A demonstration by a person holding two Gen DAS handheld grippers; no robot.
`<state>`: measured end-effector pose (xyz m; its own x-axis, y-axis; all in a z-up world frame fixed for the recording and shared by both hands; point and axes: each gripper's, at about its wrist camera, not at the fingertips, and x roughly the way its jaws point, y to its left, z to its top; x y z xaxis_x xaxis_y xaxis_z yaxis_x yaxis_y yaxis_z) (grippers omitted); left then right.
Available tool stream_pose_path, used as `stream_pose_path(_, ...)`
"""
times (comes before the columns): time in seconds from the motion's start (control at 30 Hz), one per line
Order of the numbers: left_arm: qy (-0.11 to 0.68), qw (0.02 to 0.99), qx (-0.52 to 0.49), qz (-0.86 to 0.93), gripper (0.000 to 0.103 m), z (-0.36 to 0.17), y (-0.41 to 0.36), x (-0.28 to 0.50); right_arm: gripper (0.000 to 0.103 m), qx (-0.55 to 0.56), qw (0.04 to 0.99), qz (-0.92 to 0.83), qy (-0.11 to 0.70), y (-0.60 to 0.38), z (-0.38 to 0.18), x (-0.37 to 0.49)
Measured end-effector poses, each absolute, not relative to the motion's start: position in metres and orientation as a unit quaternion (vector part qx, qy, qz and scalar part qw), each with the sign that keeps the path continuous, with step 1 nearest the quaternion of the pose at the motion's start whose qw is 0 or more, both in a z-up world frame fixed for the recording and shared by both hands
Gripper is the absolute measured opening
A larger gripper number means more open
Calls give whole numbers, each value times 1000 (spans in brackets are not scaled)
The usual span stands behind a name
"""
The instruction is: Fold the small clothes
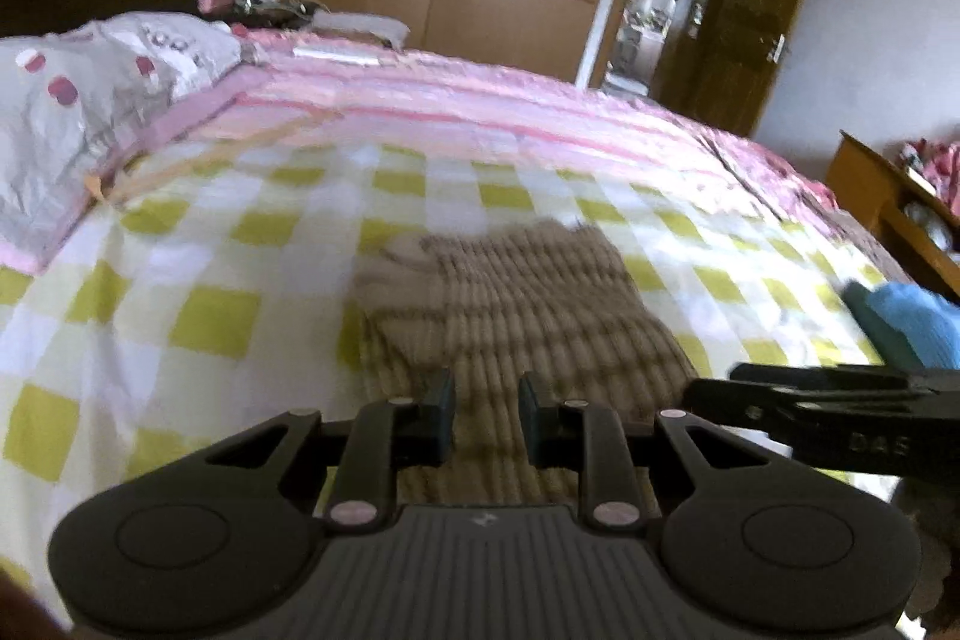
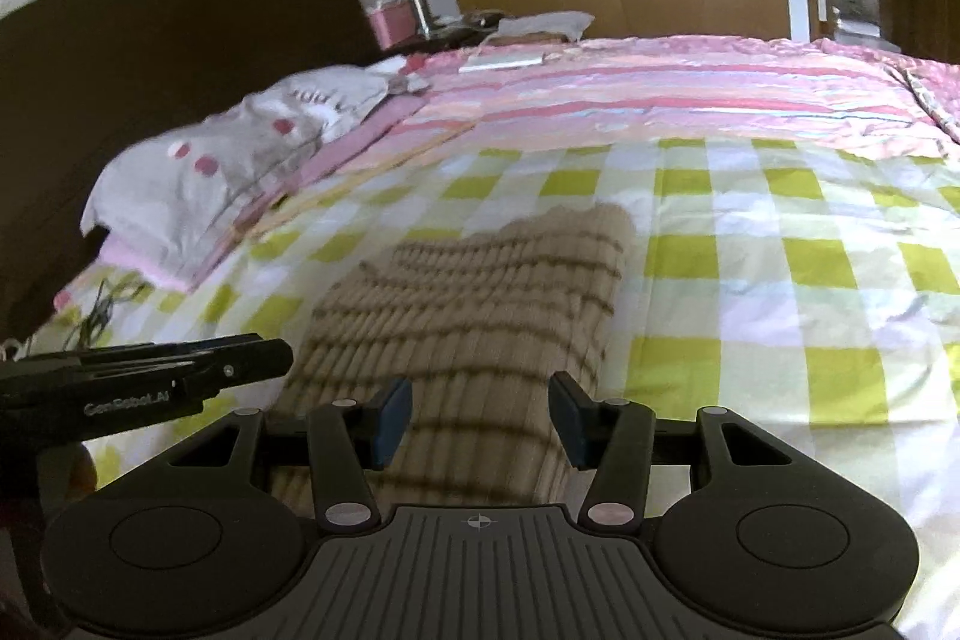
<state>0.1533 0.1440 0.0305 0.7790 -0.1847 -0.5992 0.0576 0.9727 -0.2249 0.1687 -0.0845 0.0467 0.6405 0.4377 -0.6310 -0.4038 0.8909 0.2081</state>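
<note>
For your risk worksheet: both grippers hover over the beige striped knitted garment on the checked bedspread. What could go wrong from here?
1. The left gripper and right gripper hang empty close together; they might collide.
2. The beige striped knitted garment looks bulky, so a shallow pinch may slip.
3. A deep pinch could catch the green-and-white checked bedspread too.

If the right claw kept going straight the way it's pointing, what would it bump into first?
Most likely the beige ribbed garment lying on the checked bedsheet; the right claw points down at it, jaws open, though depth is unclear.
</note>
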Motion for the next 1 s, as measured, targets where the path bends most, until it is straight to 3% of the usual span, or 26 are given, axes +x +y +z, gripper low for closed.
stream_pose_path(0.33, 385, 918, -90, -33, 31, -2, 139, 149, 50, 8, 887, 202, 415, -77, 5, 163)
stream_pose_path(0.63, 375, 923, -74, -32, 31, 9, 132, 129, 50, 11, 900, 200, 386, -84, 24, 142)
stream_pose_path(1.0, 394, 917, -55, -21, 31, -4, 121, 121, 50, -1, 894, 180, 409, -82, 3, 137)
